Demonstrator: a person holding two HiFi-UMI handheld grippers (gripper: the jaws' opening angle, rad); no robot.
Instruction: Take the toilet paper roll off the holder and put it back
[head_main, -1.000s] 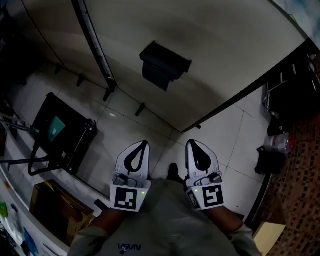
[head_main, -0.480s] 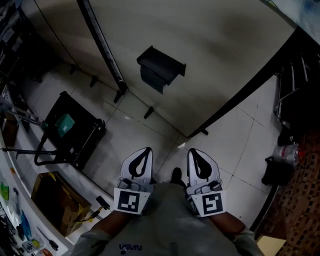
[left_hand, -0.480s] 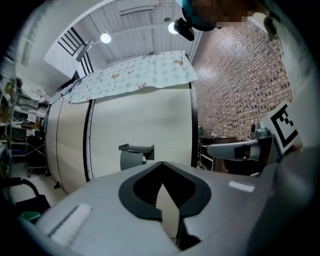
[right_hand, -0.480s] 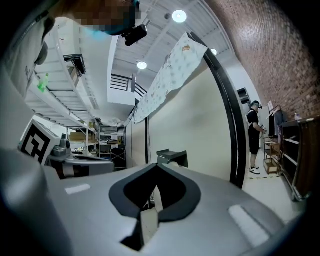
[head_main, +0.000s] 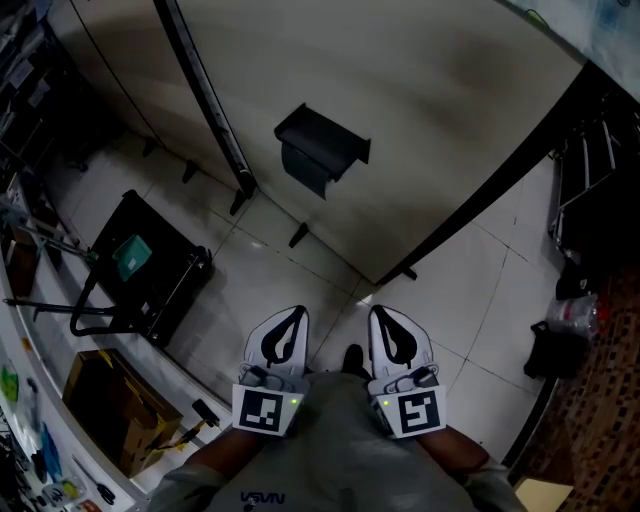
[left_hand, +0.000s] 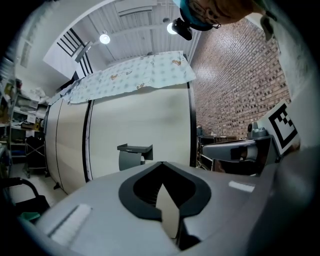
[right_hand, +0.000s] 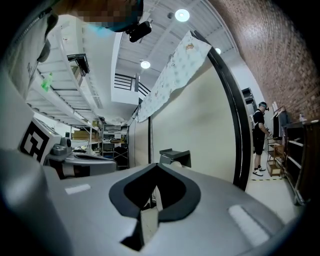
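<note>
**A:** What sort of room is it?

**B:** A pale tiled floor (head_main: 232, 308) with dark joints; a cream partition (head_main: 430, 110) rises ahead, framed by black posts (head_main: 205, 100); a patterned cloth (left_hand: 130, 75) hangs over its top; a brick wall (left_hand: 240, 80) runs along the right; round lamps glow in the ceiling.

**A:** And the roll?

**B:** The black holder (head_main: 322, 148) is fixed to the partition, well apart from both grippers; in the right gripper view the toilet paper roll (right_hand: 176, 163) shows as a pale round end under the holder's lid; it sits on the holder.

**A:** The grippers?

**B:** The left gripper (head_main: 293, 318) and the right gripper (head_main: 381, 315) lie side by side close to the person's body, both pointing towards the partition; each is clenched, tips meeting, with nothing between them.

**A:** What else is about?

**B:** A black cart (head_main: 165, 285) stands on the floor to the left, a cardboard box (head_main: 110, 410) nearer; a black bag (head_main: 555, 345) and a dark rack (head_main: 590, 190) are on the right; shelves (right_hand: 90, 142) fill the far room; a person (right_hand: 259, 137) stands far off past the partition's edge.

**A:** Anything in the way?

**B:** Small black feet (head_main: 297, 236) jut from the partition's base onto the floor below the holder.
</note>
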